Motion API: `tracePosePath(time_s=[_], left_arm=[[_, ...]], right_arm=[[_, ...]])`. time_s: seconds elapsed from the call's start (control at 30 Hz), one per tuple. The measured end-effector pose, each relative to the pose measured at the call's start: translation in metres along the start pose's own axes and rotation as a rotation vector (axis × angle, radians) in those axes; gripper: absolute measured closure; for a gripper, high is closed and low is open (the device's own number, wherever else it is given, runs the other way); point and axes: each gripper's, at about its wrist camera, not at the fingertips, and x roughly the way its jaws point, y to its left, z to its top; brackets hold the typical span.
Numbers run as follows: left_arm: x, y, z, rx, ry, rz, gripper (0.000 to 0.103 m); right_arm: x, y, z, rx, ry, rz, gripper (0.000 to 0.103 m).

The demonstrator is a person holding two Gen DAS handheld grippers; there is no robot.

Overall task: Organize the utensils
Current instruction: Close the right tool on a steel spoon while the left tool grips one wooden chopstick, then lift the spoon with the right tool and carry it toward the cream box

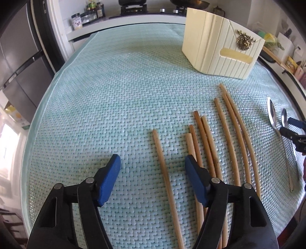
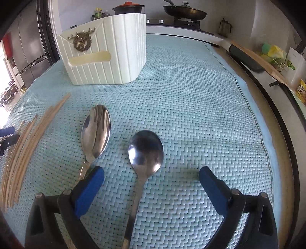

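Several wooden chopsticks (image 1: 208, 145) lie side by side on the woven mint mat (image 1: 114, 95); they also show at the left edge of the right wrist view (image 2: 24, 145). Two steel spoons lie to their right: a larger one (image 2: 96, 130) and a smaller one (image 2: 145, 151). A cream ribbed utensil holder (image 1: 220, 47) with a gold ornament stands at the back, also in the right wrist view (image 2: 107, 51). My left gripper (image 1: 153, 162) is open and empty, with the leftmost chopstick between its fingers. My right gripper (image 2: 151, 174) is open and empty, straddling the smaller spoon's handle.
The mat's right edge (image 2: 254, 115) runs along the counter rim. A stove with a frying pan (image 2: 185, 11) and a pot stands behind. A dark fridge (image 1: 17, 63) is at left. Spice jars (image 1: 86, 17) line the back counter.
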Motion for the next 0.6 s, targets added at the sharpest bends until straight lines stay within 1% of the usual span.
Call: tracePosePath(time_s=[0.03,0.07,0.1,0.13,0.17,0.2,0.23,0.3,0.37,0.47,0.6], left_arm=[[0.001,0.000,0.002,0.000,-0.003,-0.005,0.043],[0.002,-0.001,0.005,-0.002,-0.004,-0.007,0.049],[0.002,-0.002,0.007,-0.003,-0.007,-0.011,0.059],[0.003,-0.003,0.008,-0.003,-0.012,-0.013,0.065],[0.004,-0.004,0.009,-0.003,-0.016,-0.016,0.080],[0.005,-0.004,0.010,-0.006,-0.020,-0.022,0.094],[0.006,-0.004,0.012,-0.011,-0.021,-0.031,0.097],[0.006,-0.005,0.012,-0.018,-0.022,-0.037,0.099],[0.002,-0.006,0.013,-0.027,-0.033,-0.049,0.100],[-0.019,-0.006,0.013,-0.038,-0.088,-0.063,0.100],[-0.054,-0.007,0.019,-0.039,-0.160,-0.092,0.100]], right_arm=[[0.001,0.002,0.004,0.000,-0.007,0.000,0.015],[0.002,0.003,0.009,0.002,-0.011,0.002,0.026],[0.003,0.004,0.013,0.003,-0.014,-0.001,0.040],[0.005,0.004,0.017,0.007,-0.015,0.000,0.048],[0.007,0.002,0.022,0.012,-0.021,-0.007,0.066],[0.009,0.002,0.027,0.015,-0.024,-0.007,0.068],[0.011,0.001,0.029,0.024,-0.022,0.003,0.068],[0.014,-0.004,0.035,0.046,-0.021,0.027,0.068],[0.009,-0.021,0.038,0.079,-0.034,0.068,0.068],[-0.012,-0.029,0.042,0.090,-0.086,0.107,0.068],[-0.050,-0.025,0.044,0.068,-0.162,0.150,0.068]])
